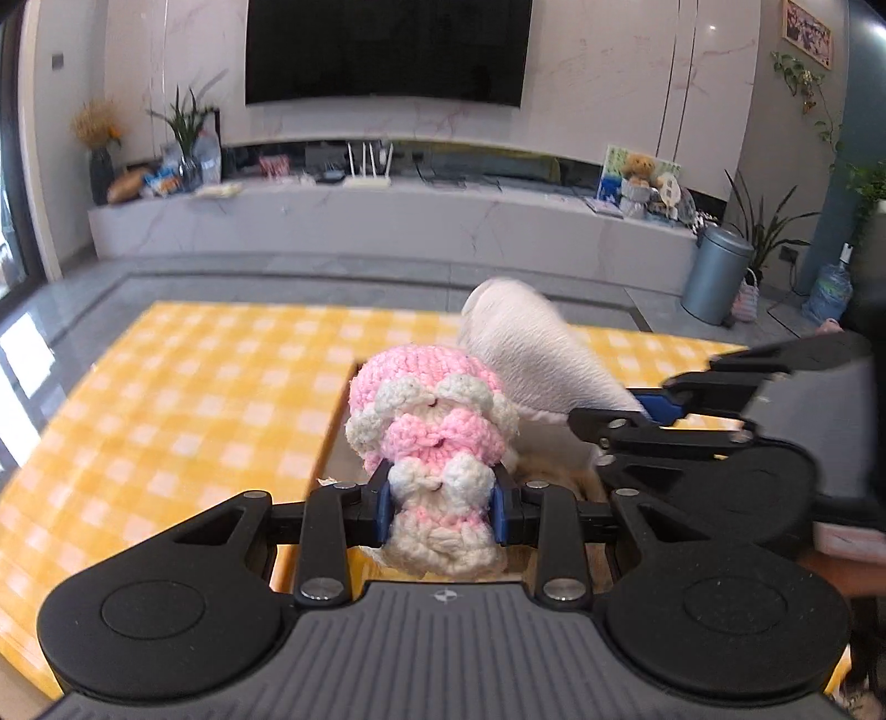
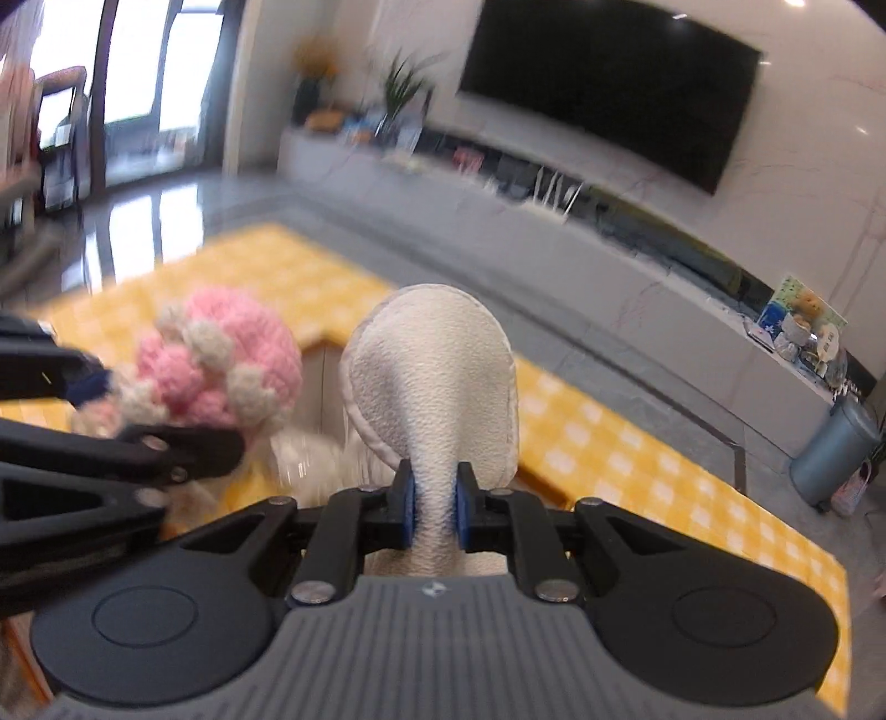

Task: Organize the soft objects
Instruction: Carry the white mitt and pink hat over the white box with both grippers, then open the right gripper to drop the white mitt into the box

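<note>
Left wrist view: left gripper [image 1: 441, 501] nearest, at 6 o'clock, blue pads clamped on the lower part of a pink and white crochet toy [image 1: 429, 426]. Toy stands up from the jaws toward 12, held above the table, not resting on it. Right gripper [image 1: 645, 410] comes in from 3 o'clock, jaws pinched tight on a white soft toy [image 1: 520, 346] whose rounded end points to 12, just behind and right of the crochet toy. The two toys are just beside each other; touching or not, cannot tell.

Right wrist view: right gripper [image 2: 433, 501] at 6 o'clock, pads squeezing the narrow neck of the white soft toy [image 2: 437, 382], wide oval end up toward 12. Left gripper [image 2: 111, 410] enters from 9 o'clock with the crochet toy [image 2: 221, 354] at about 10, near the white one. View is motion-blurred.

Below both toys: a table with a yellow checked cloth [image 1: 183, 399] and a rectangular opening [image 1: 332, 443] in its middle, light wood edge; something white and furry shows inside, too blurred to name. Both toys hang over this opening.

Background at 12: a dark TV [image 1: 387, 50] on a marble wall, a long white cabinet [image 1: 387, 221] with clutter, a router, a teddy bear [image 1: 639, 169] at 2 o'clock. Grey bin [image 1: 714, 274] on the floor at 3, plants at 10 and 2.
</note>
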`<action>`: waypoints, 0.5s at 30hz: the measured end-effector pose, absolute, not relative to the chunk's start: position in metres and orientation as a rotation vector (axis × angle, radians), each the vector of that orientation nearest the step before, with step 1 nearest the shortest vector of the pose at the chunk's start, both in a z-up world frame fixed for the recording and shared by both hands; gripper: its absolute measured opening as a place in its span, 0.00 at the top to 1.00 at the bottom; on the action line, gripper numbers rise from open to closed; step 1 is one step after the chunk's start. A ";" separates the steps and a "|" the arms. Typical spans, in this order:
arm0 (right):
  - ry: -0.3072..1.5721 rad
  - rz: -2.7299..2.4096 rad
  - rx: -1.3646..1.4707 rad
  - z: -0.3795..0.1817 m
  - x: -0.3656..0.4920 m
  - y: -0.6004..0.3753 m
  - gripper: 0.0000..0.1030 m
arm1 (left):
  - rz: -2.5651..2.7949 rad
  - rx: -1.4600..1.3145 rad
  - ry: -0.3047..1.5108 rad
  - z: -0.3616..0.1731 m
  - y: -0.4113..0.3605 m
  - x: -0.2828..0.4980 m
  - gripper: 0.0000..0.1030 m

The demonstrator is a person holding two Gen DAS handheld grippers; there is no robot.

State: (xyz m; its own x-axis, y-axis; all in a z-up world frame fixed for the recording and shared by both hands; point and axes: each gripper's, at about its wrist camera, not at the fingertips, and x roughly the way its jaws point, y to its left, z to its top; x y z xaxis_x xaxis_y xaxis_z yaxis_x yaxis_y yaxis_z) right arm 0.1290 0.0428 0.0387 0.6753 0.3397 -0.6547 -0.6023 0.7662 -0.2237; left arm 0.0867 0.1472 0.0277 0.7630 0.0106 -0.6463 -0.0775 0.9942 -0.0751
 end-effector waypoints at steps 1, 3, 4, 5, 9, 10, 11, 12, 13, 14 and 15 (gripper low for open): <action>0.661 0.556 -0.487 0.031 0.136 0.048 0.88 | 0.044 -0.106 0.711 0.024 0.150 0.085 0.65; 0.737 0.566 -0.542 0.014 0.152 0.056 0.88 | 0.034 -0.114 0.725 0.018 0.153 0.083 0.65; 0.773 0.568 -0.570 0.005 0.157 0.056 0.88 | 0.022 -0.117 0.727 0.015 0.156 0.081 0.64; 0.803 0.571 -0.598 -0.002 0.163 0.059 0.88 | 0.004 -0.120 0.730 0.013 0.158 0.080 0.64; 0.902 0.590 -0.688 -0.026 0.179 0.078 0.88 | -0.072 -0.205 0.774 0.002 0.167 0.083 0.64; 0.948 0.613 -0.685 -0.032 0.182 0.082 0.88 | -0.083 -0.223 0.786 -0.001 0.170 0.085 0.64; 0.968 0.620 -0.700 -0.037 0.186 0.086 0.88 | -0.081 -0.227 0.796 -0.004 0.172 0.086 0.64; 0.970 0.619 -0.717 -0.040 0.186 0.088 0.88 | -0.067 -0.219 0.802 -0.006 0.174 0.087 0.64; 0.971 0.622 -0.722 -0.040 0.185 0.091 0.88 | -0.050 -0.216 0.800 -0.007 0.175 0.087 0.64; 0.973 0.621 -0.714 -0.039 0.185 0.091 0.88 | -0.038 -0.221 0.802 -0.008 0.177 0.087 0.64; 0.974 0.624 -0.717 -0.038 0.183 0.092 0.85 | -0.031 -0.231 0.805 -0.008 0.180 0.087 0.64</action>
